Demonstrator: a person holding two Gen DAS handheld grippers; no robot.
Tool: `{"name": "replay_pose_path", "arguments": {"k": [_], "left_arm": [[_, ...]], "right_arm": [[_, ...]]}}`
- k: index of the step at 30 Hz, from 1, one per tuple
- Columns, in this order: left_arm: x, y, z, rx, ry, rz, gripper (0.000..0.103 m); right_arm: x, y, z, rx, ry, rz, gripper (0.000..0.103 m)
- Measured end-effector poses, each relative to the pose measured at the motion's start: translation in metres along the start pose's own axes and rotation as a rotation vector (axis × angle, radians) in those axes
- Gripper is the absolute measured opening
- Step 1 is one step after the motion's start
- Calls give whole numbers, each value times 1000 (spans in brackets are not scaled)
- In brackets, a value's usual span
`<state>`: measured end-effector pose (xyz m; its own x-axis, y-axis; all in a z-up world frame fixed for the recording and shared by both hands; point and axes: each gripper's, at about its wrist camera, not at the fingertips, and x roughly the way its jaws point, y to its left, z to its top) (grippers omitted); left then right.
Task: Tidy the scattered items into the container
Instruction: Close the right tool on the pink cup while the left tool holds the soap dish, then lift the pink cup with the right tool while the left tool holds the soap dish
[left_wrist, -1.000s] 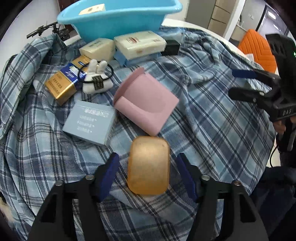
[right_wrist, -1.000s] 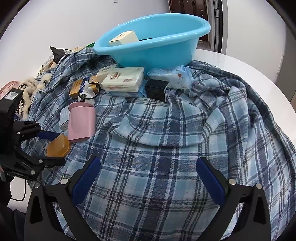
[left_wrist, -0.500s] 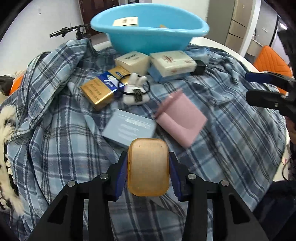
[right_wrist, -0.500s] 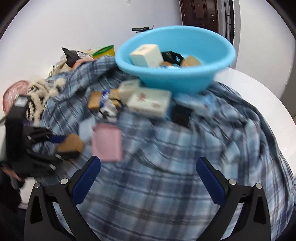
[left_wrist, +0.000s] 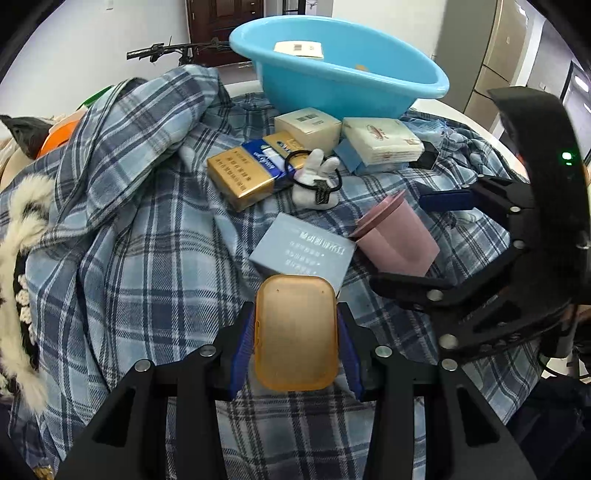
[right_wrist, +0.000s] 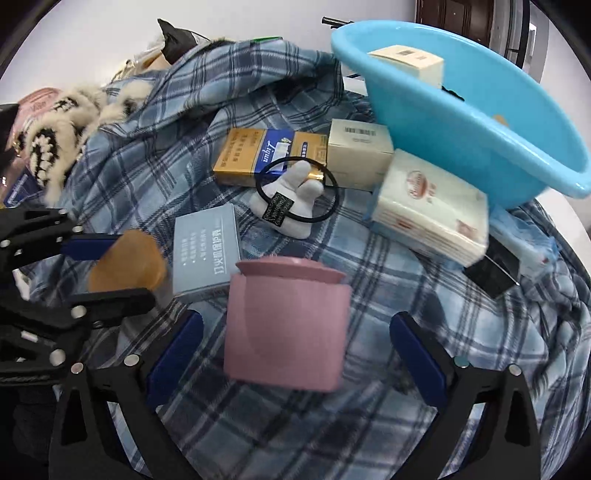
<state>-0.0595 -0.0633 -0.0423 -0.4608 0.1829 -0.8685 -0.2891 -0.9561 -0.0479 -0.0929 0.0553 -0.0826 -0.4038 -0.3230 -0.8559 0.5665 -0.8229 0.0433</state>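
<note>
At the bottom centre of the left wrist view, the left gripper (left_wrist: 295, 334) is clenched on an amber case (left_wrist: 296, 332); both blue pads press its long sides and it is lifted off the plaid cloth (left_wrist: 147, 258). Just above it in the frame lies a pale blue box (left_wrist: 303, 249), and beside that, to the right, a pink cup (left_wrist: 397, 240) lies on its side.

The right gripper (right_wrist: 291, 354) is released, its jaws standing wide apart at the bottom of the right wrist view. The pink cup (right_wrist: 288, 325) sits between them, with free room on each side, and the pads do not touch it.

Toward the upper part of both views the cloth is crowded: a gold and blue carton (left_wrist: 247, 173), a white plush toy (left_wrist: 316, 184) with a black hair band (right_wrist: 297, 192) around it, a cream box (left_wrist: 308, 125) and a pack of tissues (left_wrist: 382, 142) lie close together, some touching. Open cloth is found at the lower left of the left wrist view and at the lower right of the right wrist view.

A blue basin (left_wrist: 340, 85) stands at the top of the frame, behind these things. Inside it a cream box (right_wrist: 406, 61) leans near the far wall, and some small dark and tan things are partly hidden by the rim.
</note>
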Motion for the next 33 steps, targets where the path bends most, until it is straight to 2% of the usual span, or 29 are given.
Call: {"name": "replay_pose_path", "arguments": {"k": [5,6,7,8,13,20,22,24,30,33], "left_arm": [[-2,3,-3,-15,1,-16,45],[-2,1,-2,-12,-3,-20,45],[-2,0,-2,-7,-5,-23,45],[-2,-2,-1,-3,-6,-25,45],[-2,-13,1,28,-1,-20,45],[-1,-27,7,58,-4,-27,45],[1,-33,9,66,-3,-34,45],[2,-38,12,72,-5,-43,45],[4,-53,17,92,-14,-70,45],[5,-55,18,93,-11,-74,45]], "right_arm": [[12,-1,-2,7,15,-12,101],[11,-2,-2,7,4,-16,93],[8,-3,-4,10,-17,-23,70],[3,-6,-5,12,-41,-15,63],[-12,-18,-12,53,-43,39,63],[-40,-40,-31,102,-82,11,60],[-45,-45,-34,113,-92,9,47],[-49,-51,-36,121,-92,16,45],[-54,-60,-46,117,-90,13,45],[-55,-55,-47,77,-103,-22,45]]}}
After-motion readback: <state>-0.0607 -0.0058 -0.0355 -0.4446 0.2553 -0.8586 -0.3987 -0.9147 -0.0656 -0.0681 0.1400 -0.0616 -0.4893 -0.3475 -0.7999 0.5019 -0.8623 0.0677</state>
